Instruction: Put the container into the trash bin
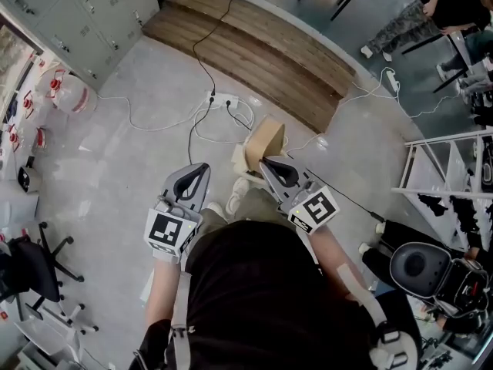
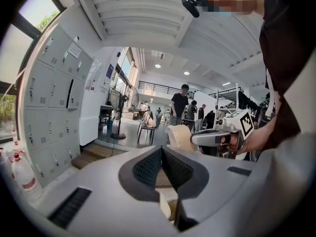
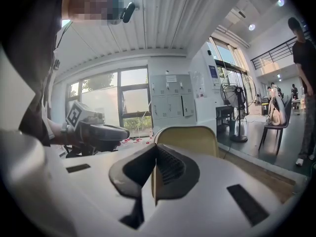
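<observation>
In the head view a tan paper container (image 1: 266, 139) hangs above the floor in front of the person. My right gripper (image 1: 264, 163) is shut on its near wall. The right gripper view shows that thin tan wall (image 3: 190, 141) pinched between the dark pads of my right gripper (image 3: 155, 151). My left gripper (image 1: 203, 169) is level to the left of it, shut with nothing in it. In the left gripper view its jaws (image 2: 161, 151) meet at the tips, and the container (image 2: 179, 136) and right gripper (image 2: 196, 138) lie beyond to the right. No trash bin can be made out for certain.
Cables and a power strip (image 1: 219, 99) lie on the grey floor ahead, before a wooden step (image 1: 254, 45). Lockers (image 1: 85, 10) and water bottles (image 1: 68, 92) stand at the left, an office chair (image 1: 31, 272) at the lower left, a white rack (image 1: 447, 168) and a round black object (image 1: 416, 267) at the right.
</observation>
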